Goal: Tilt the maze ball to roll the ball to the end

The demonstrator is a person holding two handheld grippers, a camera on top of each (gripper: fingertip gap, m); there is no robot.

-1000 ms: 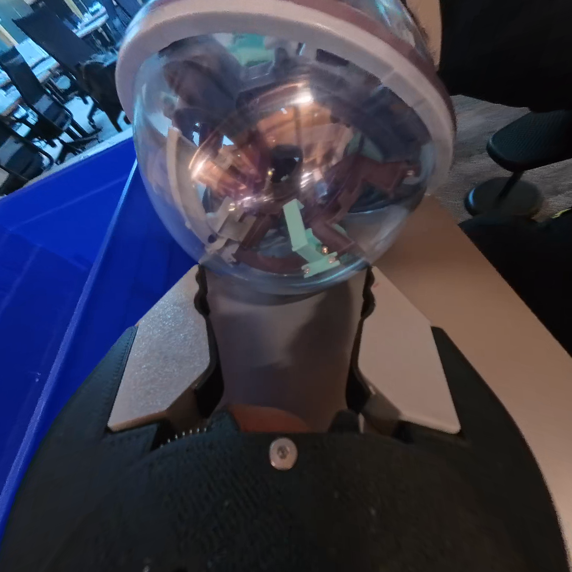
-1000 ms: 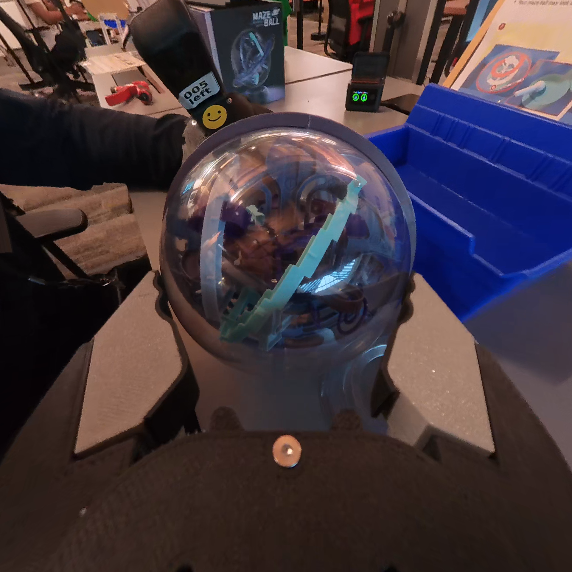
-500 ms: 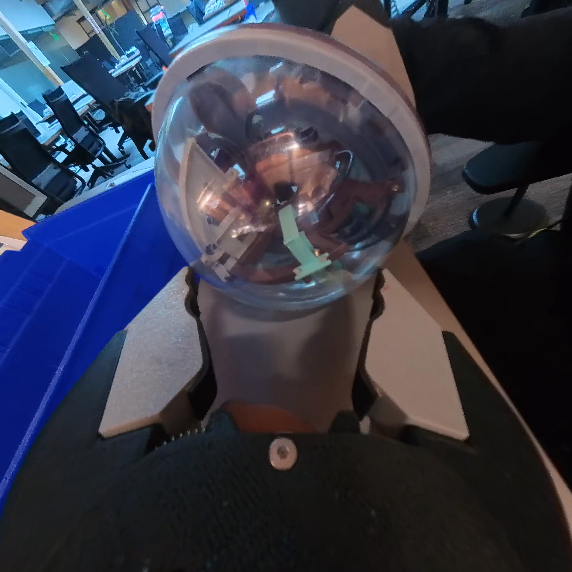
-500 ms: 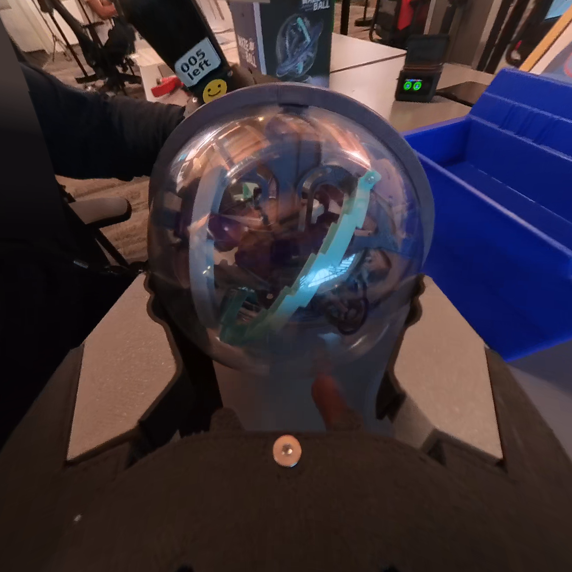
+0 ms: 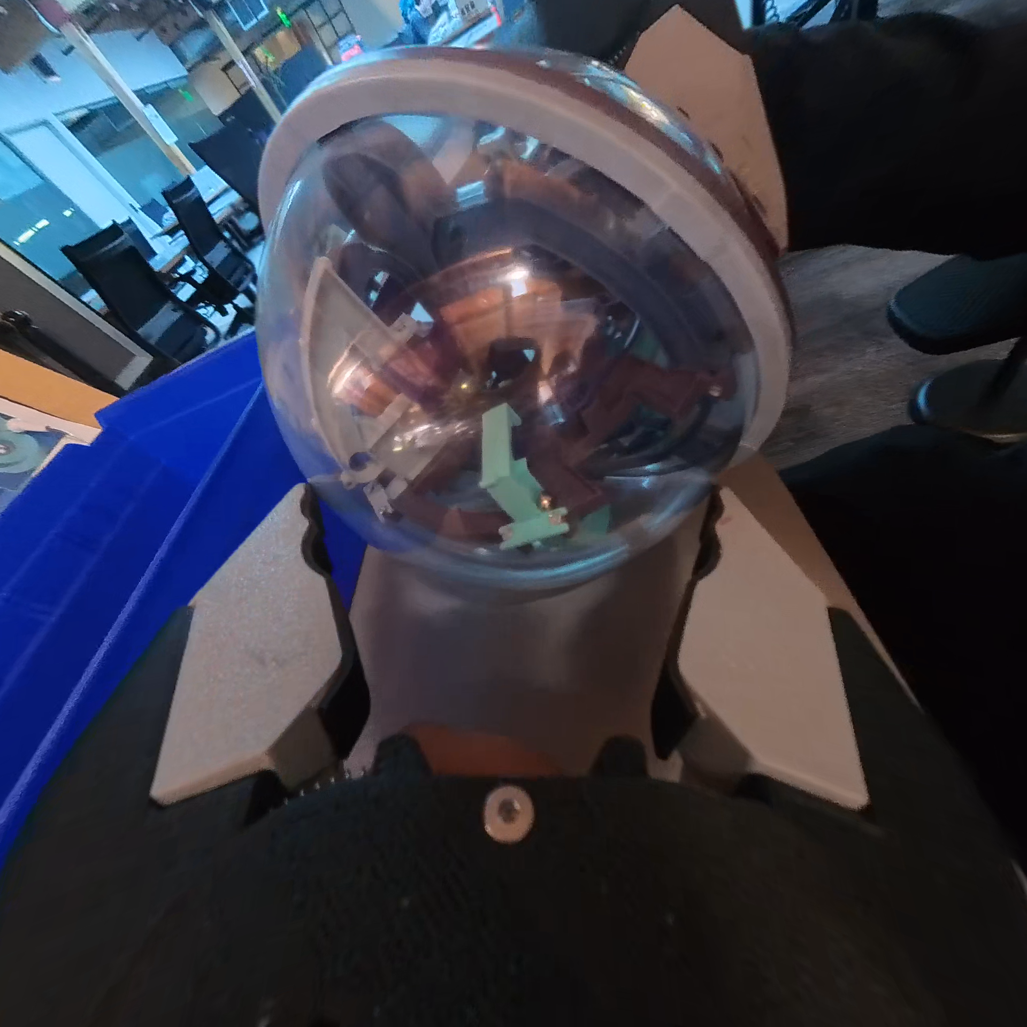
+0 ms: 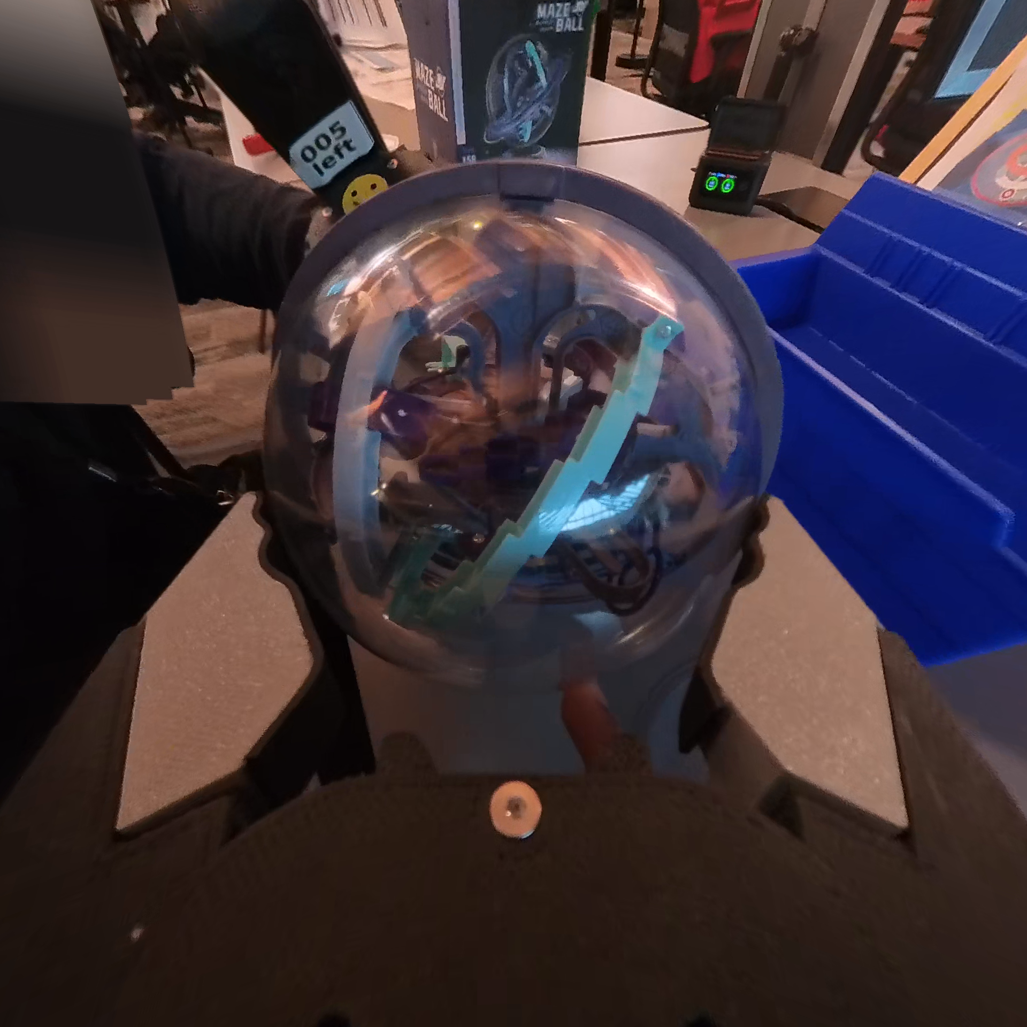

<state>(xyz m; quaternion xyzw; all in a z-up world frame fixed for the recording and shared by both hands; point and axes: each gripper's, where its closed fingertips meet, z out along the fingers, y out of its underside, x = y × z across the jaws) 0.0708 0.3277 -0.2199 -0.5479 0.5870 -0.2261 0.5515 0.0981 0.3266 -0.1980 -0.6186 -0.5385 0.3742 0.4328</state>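
You're mid-tilt here: the maze ball (image 5: 517, 311) is hanging in the air between both grippers, above the surface edge and next to the blue bin (image 6: 900, 444). The left gripper (image 5: 508, 533) and right gripper (image 6: 508, 561) are each spread wide, cupping opposite sides of the clear sphere. I can't spot the little ball among the teal and purple tracks, so go slow with your next tilt.

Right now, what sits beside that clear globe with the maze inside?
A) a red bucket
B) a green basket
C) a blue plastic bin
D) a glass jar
C: a blue plastic bin lies just to the side of the maze ball in the right wrist view, and the left wrist view shows it too.
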